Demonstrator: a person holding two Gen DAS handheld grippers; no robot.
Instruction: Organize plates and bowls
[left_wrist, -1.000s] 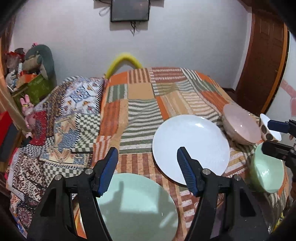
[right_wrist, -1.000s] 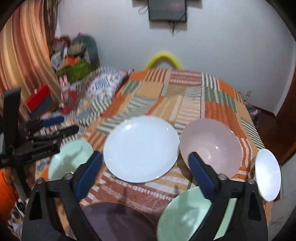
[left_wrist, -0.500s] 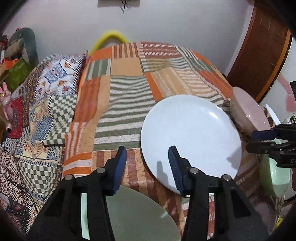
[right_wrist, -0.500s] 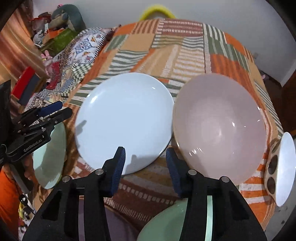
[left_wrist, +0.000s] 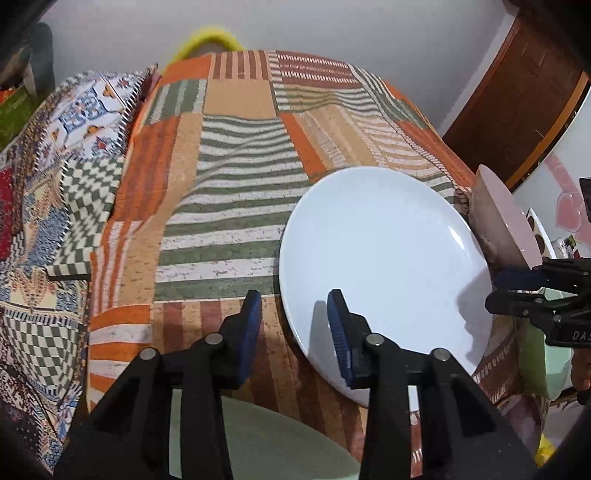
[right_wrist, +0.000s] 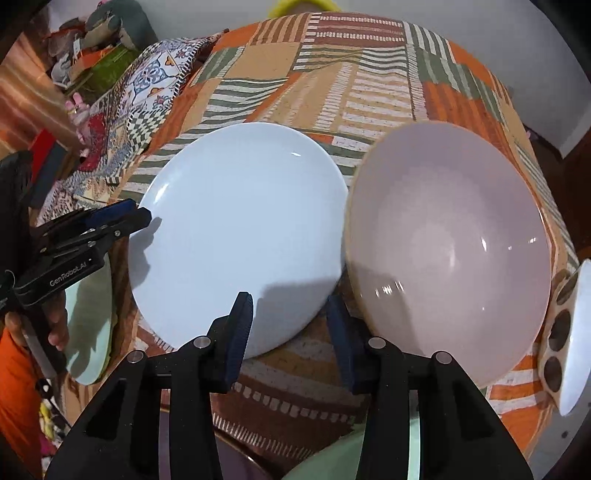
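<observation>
Left wrist view: left gripper (left_wrist: 295, 310) is closing over the white plate's (left_wrist: 388, 258) eight o'clock edge, not yet squeezing; right gripper (right_wrist: 288, 314) is closing at five o'clock, gripping nothing.

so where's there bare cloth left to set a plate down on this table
The far half of the striped tablecloth, beyond and left of the white plate, is bare up to the back wall. The near edge is crowded: the white plate touches the pink bowl, with a green plate, a green bowl and a spotted dish close by.
</observation>
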